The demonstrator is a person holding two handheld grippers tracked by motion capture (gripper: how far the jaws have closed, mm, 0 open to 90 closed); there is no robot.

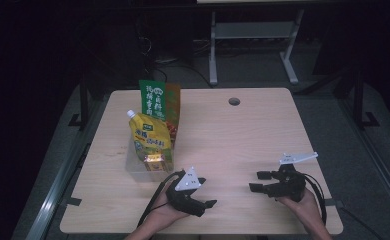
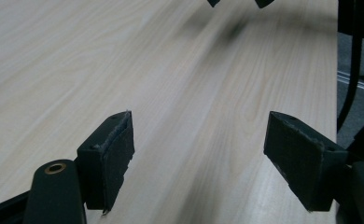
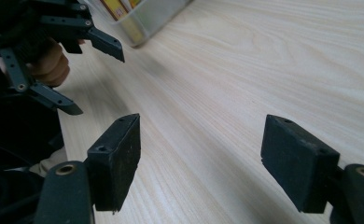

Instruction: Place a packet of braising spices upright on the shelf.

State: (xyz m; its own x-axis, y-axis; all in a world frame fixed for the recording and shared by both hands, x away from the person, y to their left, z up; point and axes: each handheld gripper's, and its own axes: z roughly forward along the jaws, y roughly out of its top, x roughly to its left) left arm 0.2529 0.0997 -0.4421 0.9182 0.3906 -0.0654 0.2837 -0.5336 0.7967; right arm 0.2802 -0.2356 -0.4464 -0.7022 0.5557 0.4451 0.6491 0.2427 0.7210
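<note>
On the left half of the wooden table [image 1: 233, 140] stands a clear plastic bin [image 1: 135, 165]. It holds a yellow spouted pouch [image 1: 150, 137] and a tall green and orange packet [image 1: 159, 100], both upright. My left gripper [image 1: 209, 192] is near the table's front edge, right of the bin, open with nothing between its pads [image 2: 117, 158]. My right gripper [image 1: 255, 181] is at the front right and points left toward the other one. Its jaws are wide open over bare wood [image 3: 201, 161]. The left gripper [image 3: 98, 81] also appears open in the right gripper view.
A round cable hole [image 1: 234, 101] sits near the table's far edge. The bin's corner [image 3: 147, 18] is beyond the left gripper in the right gripper view. A metal stand [image 1: 253, 35] is on the dark floor behind the table. Bare wood lies between the two grippers.
</note>
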